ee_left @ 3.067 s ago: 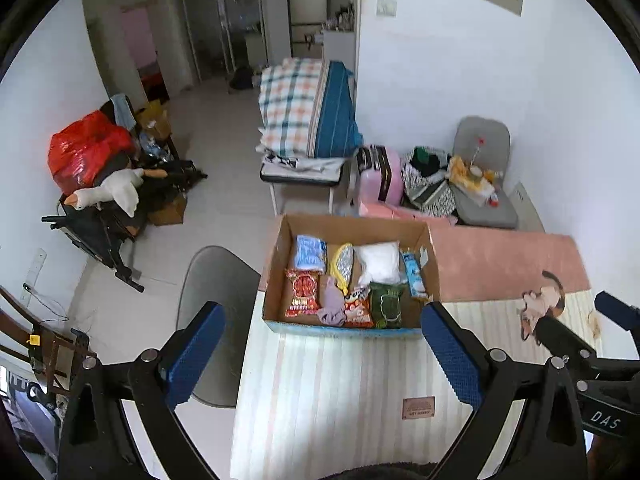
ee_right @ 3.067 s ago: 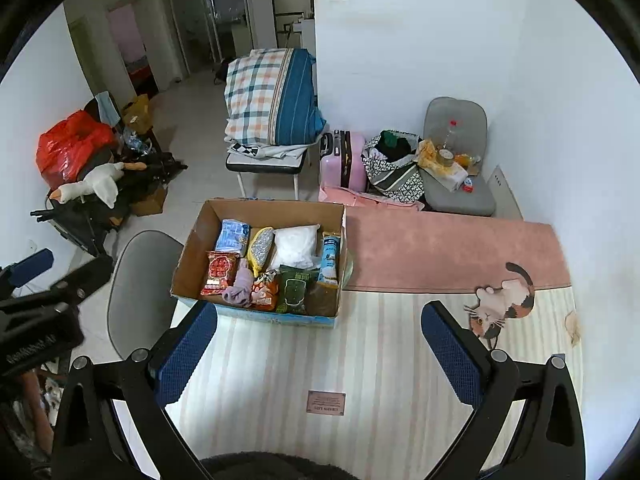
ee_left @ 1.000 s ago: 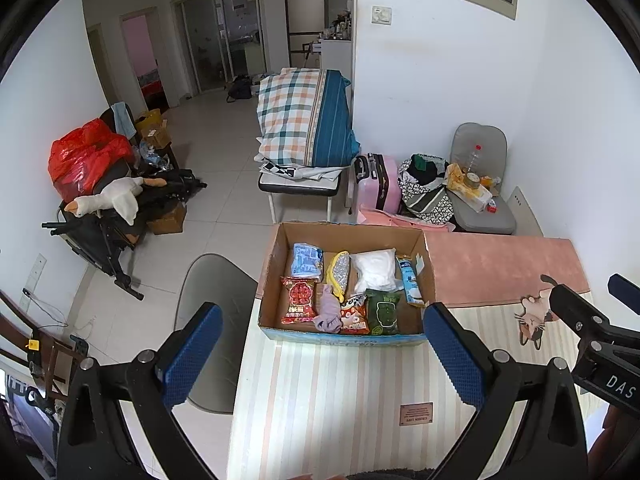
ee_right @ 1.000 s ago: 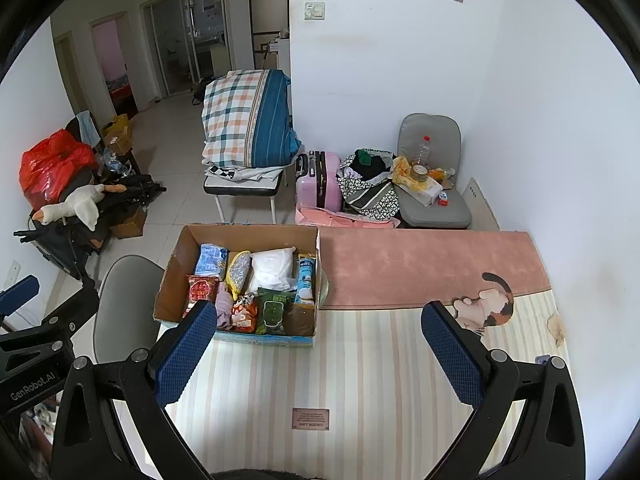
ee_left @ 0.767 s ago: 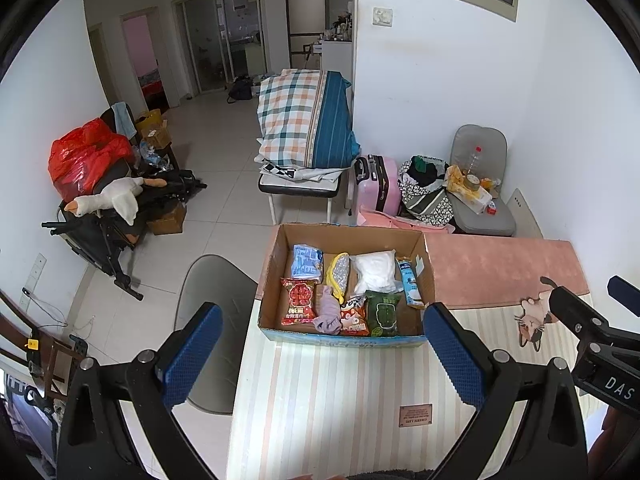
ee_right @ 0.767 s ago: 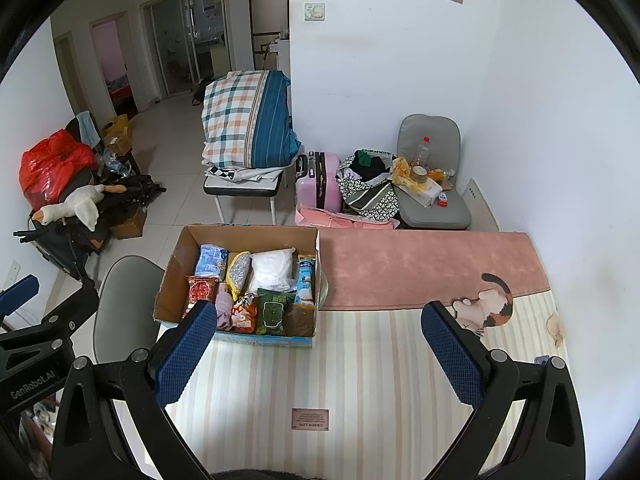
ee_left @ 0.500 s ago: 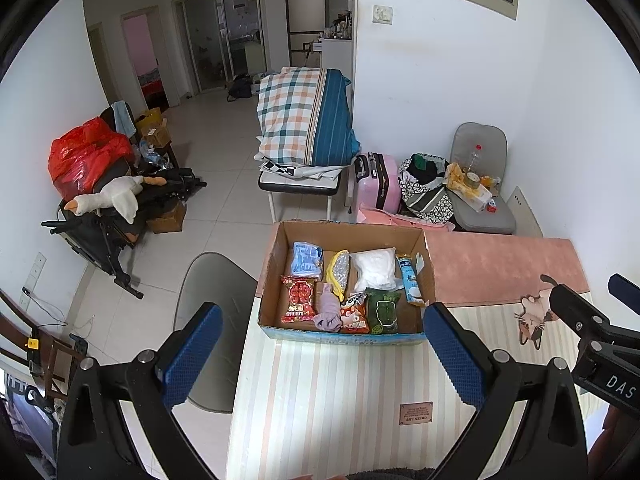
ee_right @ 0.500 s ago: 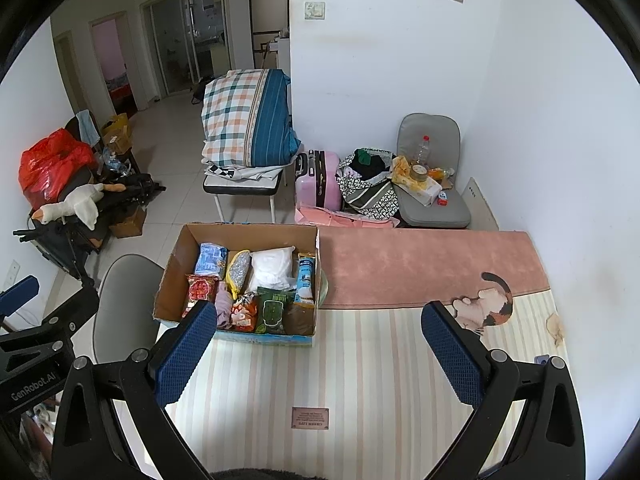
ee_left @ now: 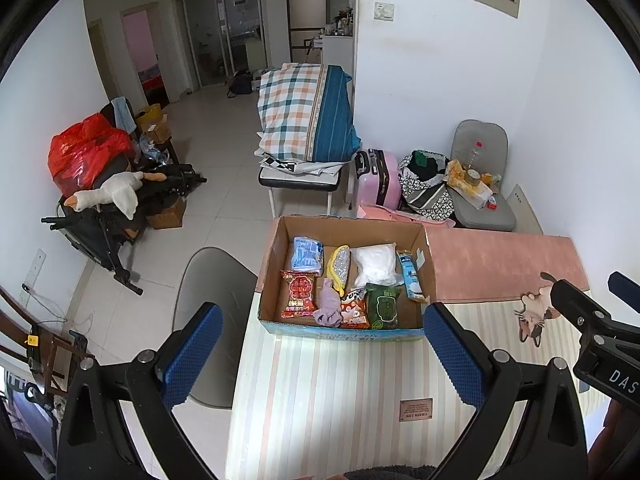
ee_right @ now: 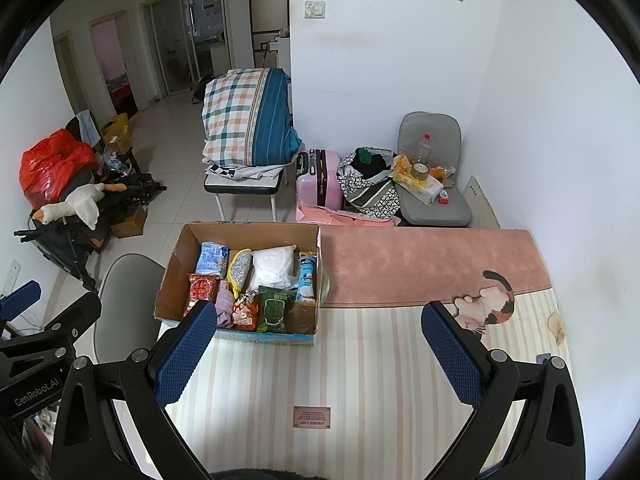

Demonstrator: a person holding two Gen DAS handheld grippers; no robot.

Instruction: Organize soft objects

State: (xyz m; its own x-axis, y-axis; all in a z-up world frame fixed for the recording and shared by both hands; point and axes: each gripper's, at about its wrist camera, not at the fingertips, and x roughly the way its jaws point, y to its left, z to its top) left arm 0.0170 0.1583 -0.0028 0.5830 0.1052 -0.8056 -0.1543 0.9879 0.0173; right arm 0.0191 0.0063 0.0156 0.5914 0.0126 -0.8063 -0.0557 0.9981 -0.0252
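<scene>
One cardboard box [ee_left: 427,270] on the desk [ee_left: 340,392]; inside it I count eight soft things: one blue packet [ee_left: 307,255], one yellow-edged pouch [ee_left: 338,269], one white bag [ee_left: 376,264], one tall blue-and-white pack [ee_left: 409,276], one red packet [ee_left: 298,294], one lilac cloth [ee_left: 329,309], one orange snack bag [ee_left: 354,313], one green pack [ee_left: 382,306]; two hand-held grippers, left [ee_left: 323,352] and right [ee_right: 320,350], four blue pads in all; two grey chairs by the desk's edges; one pink suitcase [ee_right: 320,178]; one plush goose [ee_left: 106,194]
</scene>
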